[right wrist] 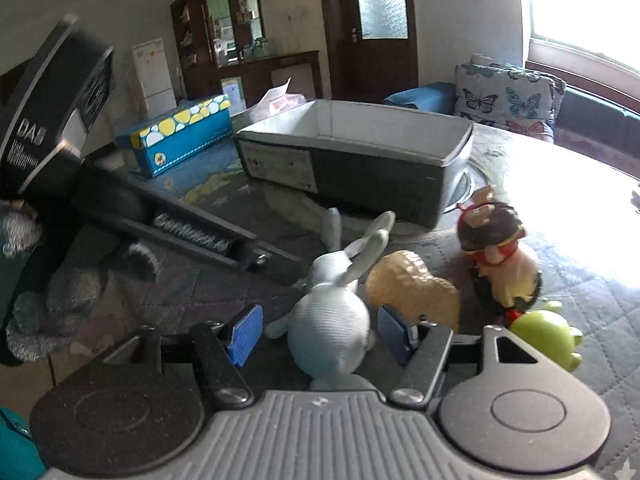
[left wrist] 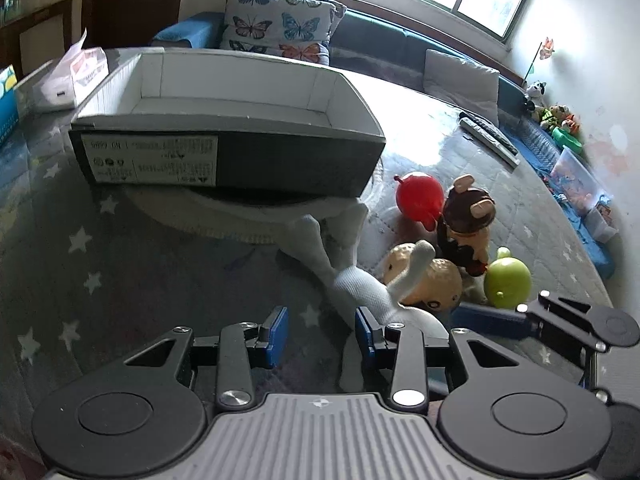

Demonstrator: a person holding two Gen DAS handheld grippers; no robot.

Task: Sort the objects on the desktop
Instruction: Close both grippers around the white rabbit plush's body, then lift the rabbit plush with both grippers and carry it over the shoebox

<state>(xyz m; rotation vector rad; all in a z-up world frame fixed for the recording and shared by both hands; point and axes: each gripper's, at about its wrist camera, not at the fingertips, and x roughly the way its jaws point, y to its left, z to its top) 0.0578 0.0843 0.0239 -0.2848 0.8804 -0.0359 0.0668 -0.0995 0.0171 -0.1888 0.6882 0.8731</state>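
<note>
My right gripper (right wrist: 318,332) stands with its blue pads (right wrist: 244,334) spread on either side of the white knitted rabbit (right wrist: 330,332), and I see a gap between each pad and the toy's body, so I judge the rabbit is between the jaws but not gripped. My left gripper (left wrist: 322,334) is parted too and holds nothing; its right-hand pad sits just beside the rabbit's body, with bare star-patterned cloth (left wrist: 120,264) between its fingers. The rabbit lies on the table with its long ears pointing toward the grey open box (left wrist: 224,128), which stands just beyond it on a pale round mat (left wrist: 224,220) and looks empty in both views. Close to the rabbit's right are the tan peanut-shaped toy (right wrist: 416,292), the brown-haired figurine (right wrist: 500,260), the green round toy (right wrist: 548,336) and, seen from the left wrist, the red round toy (left wrist: 420,196). To do this step well, I think I should centre the right jaws on the fat middle of the rabbit's body, not the floppy ears, and keep the right-hand pad clear of the peanut toy, which nearly touches it. The knit is soft, so I expect it to squash; a firm squeeze before lifting seems wise. I would then carry it over the near wall of the box, high enough that the dangling ears do not snag the rim.
</note>
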